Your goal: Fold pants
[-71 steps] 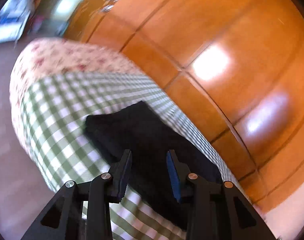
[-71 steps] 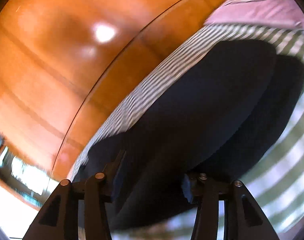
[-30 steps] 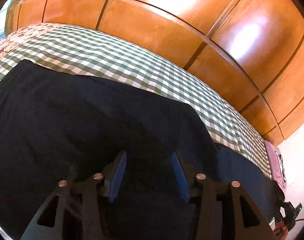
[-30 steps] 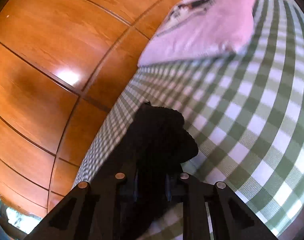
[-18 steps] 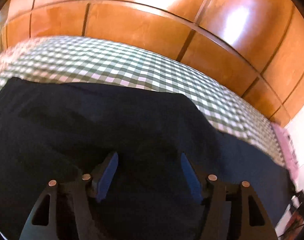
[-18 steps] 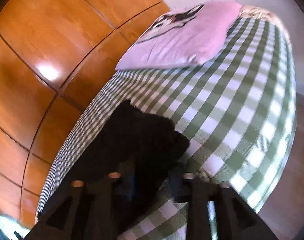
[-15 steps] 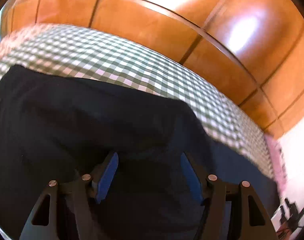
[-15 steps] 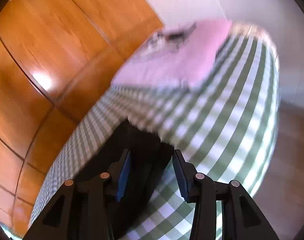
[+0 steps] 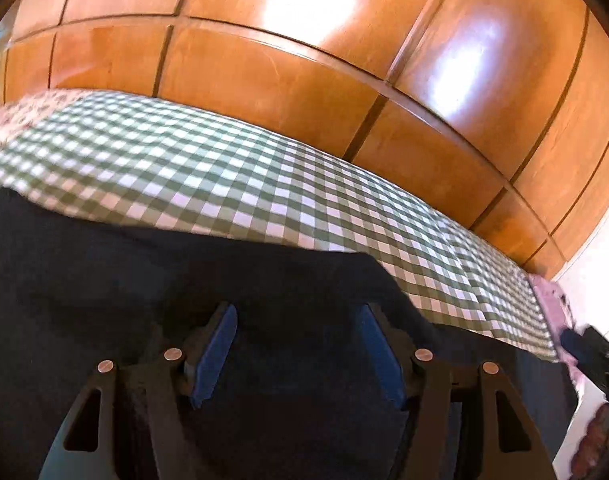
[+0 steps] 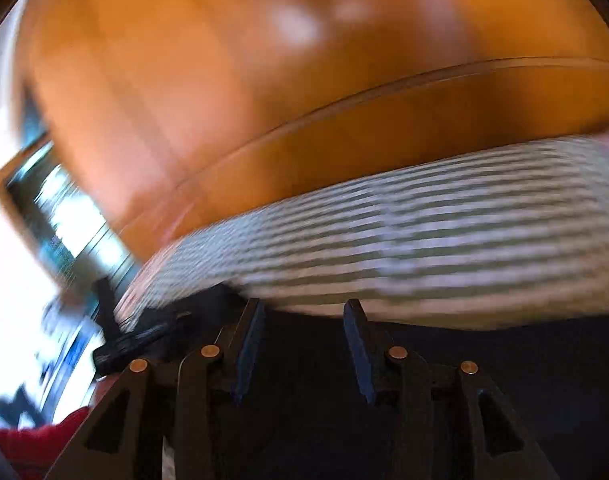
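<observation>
The dark pants [image 9: 152, 276] lie spread flat on the bed [image 9: 232, 184], which wears a green-and-white checked cover. They fill the near side of the bed, toward the cameras, and their far edge runs across the cover, leaving a broad checked strip bare between the cloth and the far edge of the bed. Beyond that edge stands a wall of glossy orange-brown wooden panels [image 9: 288, 80].

The left tool [image 9: 300, 348] hangs low over the pants with its blue-padded fingers [image 9: 218, 348] spread wide apart; only flat dark cloth shows between them, and nothing is gripped. At the right end of the bed a pink pillow [image 9: 550, 304] sits at the corner, and the dark tip of the other tool shows just in front of it.

The right wrist view is heavily smeared by motion. The right tool [image 10: 304, 340] is also open, with a clear gap between its fingers [image 10: 250, 340] and nothing pinched; it sits above the far edge of the pants [image 10: 484, 392], where the dark cloth meets the checked cover [image 10: 424, 240]. A red cloth [image 10: 32, 440] shows in the lower left corner of this view.
</observation>
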### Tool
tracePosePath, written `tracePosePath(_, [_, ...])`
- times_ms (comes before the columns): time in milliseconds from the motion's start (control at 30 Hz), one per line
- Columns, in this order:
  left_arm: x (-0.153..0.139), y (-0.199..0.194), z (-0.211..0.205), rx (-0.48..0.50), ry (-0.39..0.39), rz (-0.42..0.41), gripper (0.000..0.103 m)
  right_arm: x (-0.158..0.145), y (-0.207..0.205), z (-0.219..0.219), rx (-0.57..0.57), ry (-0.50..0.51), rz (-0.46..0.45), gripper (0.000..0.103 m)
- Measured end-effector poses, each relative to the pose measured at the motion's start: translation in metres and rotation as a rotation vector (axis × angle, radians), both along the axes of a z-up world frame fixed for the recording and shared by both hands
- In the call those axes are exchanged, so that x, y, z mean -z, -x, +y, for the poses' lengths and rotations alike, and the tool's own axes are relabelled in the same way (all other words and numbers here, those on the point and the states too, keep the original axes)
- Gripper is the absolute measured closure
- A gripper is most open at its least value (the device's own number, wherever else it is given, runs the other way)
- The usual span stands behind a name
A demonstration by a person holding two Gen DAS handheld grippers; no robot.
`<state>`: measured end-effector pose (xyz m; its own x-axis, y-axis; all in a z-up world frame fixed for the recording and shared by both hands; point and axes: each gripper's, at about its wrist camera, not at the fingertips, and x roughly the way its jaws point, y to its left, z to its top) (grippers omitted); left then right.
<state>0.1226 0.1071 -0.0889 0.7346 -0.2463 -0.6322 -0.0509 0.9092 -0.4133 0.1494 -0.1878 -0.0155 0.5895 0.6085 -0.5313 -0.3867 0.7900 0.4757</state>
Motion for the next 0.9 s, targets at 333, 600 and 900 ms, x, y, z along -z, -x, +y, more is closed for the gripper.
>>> tracePosePath(333, [0.008,0.008,0.019,-0.038,0.115,-0.033,0.037,0.06,-0.083,0.151,-0.276,0.073,0.213,0.061])
tracePosePath(600, [-0.003,-0.013,0.014,-0.043,0.058,0.021,0.037,0.065,-0.121,0.168,-0.219,0.153,0.184,0.095])
tracePosePath(900, [0.01,-0.021,0.015,-0.021,0.069,0.062,0.035,0.065,-0.133,0.14,-0.13,0.063,0.147,0.093])
